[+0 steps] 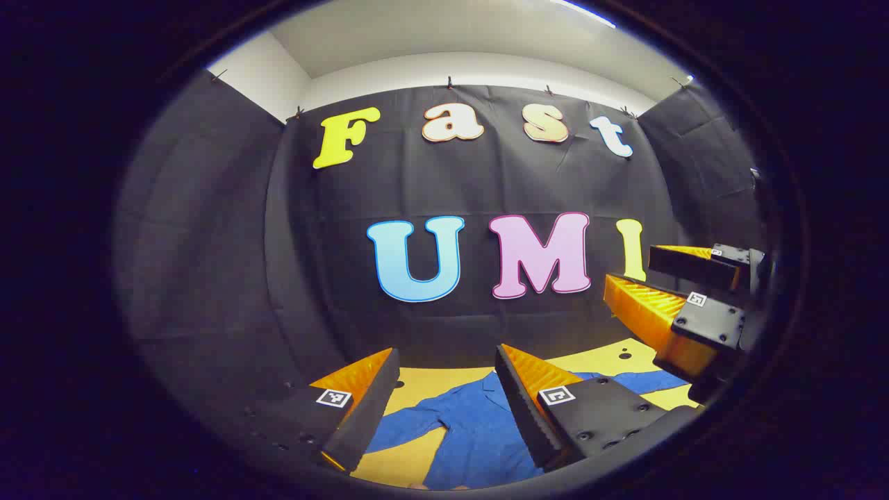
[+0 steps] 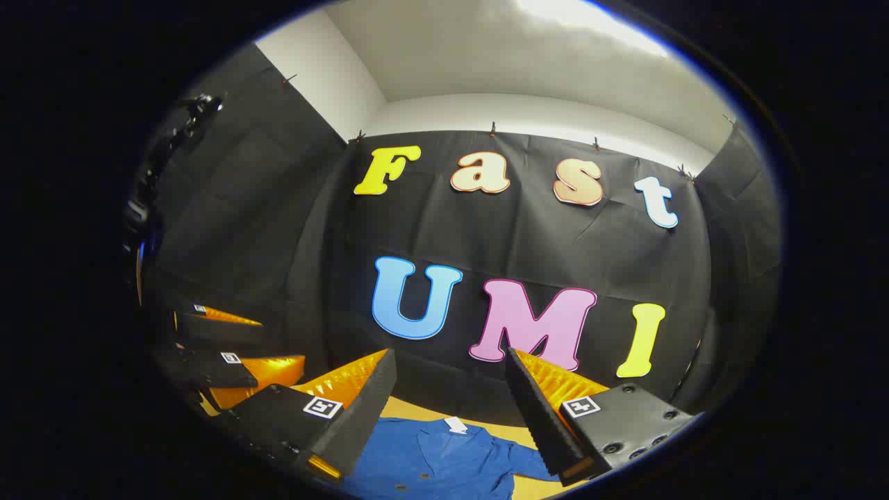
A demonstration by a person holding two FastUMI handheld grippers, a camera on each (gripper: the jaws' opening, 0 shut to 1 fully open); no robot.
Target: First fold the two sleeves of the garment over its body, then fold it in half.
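Your left gripper [image 1: 444, 389] and right gripper [image 2: 448, 396] both hang with fingers apart, empty, above the shirt [image 1: 479, 437] lying flat on the table [image 1: 424, 382]. It looks soft and light; pinch each sleeve [image 1: 406, 423] near its cuff.

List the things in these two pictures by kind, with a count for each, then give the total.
Shirts: 1, a blue shirt lying flat.
Tables: 1, a yellow table under it.
Grippers: 2, the left gripper and the right gripper, both open above the shirt.
Total: 4
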